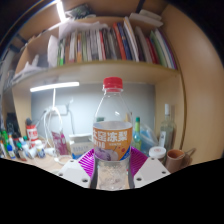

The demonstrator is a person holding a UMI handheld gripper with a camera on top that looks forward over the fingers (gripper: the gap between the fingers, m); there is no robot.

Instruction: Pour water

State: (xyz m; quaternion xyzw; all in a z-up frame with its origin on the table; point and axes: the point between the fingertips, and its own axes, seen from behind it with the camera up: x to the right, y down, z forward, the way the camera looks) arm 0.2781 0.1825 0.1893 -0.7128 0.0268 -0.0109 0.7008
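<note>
One view only — riding the gripper (113,166), facing forward, close on a bottle (112,133) before a bookshelf (105,45)

Wooden shelf (95,72) packed with upright books (110,44), lit strip lamp (54,87) beneath, cluttered desk (30,152) below.

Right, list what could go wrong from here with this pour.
1. The red cap looks to be on the bottle; tipping it now would likely pour nothing.
2. The bottle stands between the gripper fingers, whose purple pads sit at its base; a grip that low on a tall bottle may let it tilt or slip.
3. The clear pitcher and small cups stand close by, so a swing could knock them.
</note>
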